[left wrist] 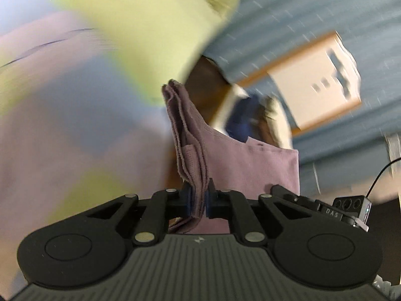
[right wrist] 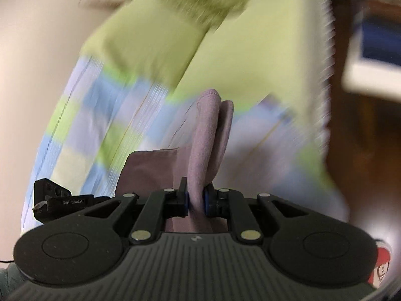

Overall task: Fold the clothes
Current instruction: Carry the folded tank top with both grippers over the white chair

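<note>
My left gripper [left wrist: 198,198] is shut on a bunched edge of a mauve garment [left wrist: 240,160], which stretches off to the right toward the other gripper [left wrist: 351,208]. My right gripper [right wrist: 196,199] is shut on another folded edge of the same mauve garment [right wrist: 208,135], which runs left toward the left gripper [right wrist: 57,195]. The garment hangs lifted between the two. Both views are motion-blurred.
A bedspread in lime, light blue and lilac blocks [left wrist: 87,95] fills the background and also shows in the right wrist view [right wrist: 140,80]. A blue striped cloth [left wrist: 288,20], a pale box with a wooden edge [left wrist: 318,82] and dark wooden furniture [right wrist: 356,130] stand to the right.
</note>
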Available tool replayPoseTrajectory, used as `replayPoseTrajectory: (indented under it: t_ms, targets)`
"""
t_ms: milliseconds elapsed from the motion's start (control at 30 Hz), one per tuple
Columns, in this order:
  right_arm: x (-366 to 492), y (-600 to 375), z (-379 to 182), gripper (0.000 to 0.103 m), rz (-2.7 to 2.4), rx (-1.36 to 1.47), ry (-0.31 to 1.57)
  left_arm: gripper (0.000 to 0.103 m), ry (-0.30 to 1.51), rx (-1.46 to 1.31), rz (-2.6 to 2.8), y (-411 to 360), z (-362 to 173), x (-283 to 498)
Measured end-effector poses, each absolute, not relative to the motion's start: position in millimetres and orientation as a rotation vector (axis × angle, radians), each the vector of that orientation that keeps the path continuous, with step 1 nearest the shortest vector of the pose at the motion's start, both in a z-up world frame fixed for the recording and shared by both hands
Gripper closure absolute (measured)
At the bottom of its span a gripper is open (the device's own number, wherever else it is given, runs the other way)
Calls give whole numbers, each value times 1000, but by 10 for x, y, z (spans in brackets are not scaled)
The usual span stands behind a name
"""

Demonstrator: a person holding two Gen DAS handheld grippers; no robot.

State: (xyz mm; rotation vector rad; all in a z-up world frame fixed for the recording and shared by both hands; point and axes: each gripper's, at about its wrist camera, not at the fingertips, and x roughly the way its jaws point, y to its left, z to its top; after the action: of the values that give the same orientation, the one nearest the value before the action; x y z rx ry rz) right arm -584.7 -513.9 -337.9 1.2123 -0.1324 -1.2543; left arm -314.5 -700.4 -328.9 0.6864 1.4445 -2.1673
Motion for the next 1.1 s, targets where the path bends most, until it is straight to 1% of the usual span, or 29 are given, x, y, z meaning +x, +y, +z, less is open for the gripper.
replayPoseTrajectory:
  t_ms: [67,167,267,467,567,700,833,967,1033,1067,1100]
  targets:
    - [-6430,-4999,-3276,93,-1342,1190,-188,97,1430,727,-2237,-7088,-3199,-3736]
    - [-7173,-4836,-3115,93,-1443,1149,-251,97,1366,788,-2366,-7230,-2974,-4884]
    - [-7853,-4714,-3010,93,-1526,1127,-319,97,1328,829,-2440,-7362,-2912,-5695]
    - [-8834,-4544,-3072,93,-1661,1101,-427,97,1226,924,-2549,-7540,-2857,-6917]
    - [-9181,-4522,-3164,93,-1707,1100,-491,97,1213,967,-2558,-7638,-2927,-7196]
    - [-9472,-4532,-3329,93,-1724,1125,-531,97,1217,1010,-2555,-7794,-3024,-7320]
    - [-9601,-4636,-3468,93,-1736,1158,-533,97,1245,1076,-2529,-7969,-3191,-7411]
    - [-9637,-4732,-3582,93,-1752,1201,-503,97,1223,1150,-2497,-8111,-3352,-7470]
    - [-9672,-4768,-3700,90,-1757,1257,-487,95,1205,1188,-2472,-8149,-3431,-7483]
    - [-9694,-4785,-3766,88,-1759,1289,-479,91,1186,1211,-2449,-8169,-3477,-7485]
    - [-9708,-4791,-3823,84,-1801,1322,-451,83,1157,1247,-2412,-8197,-3550,-7491]
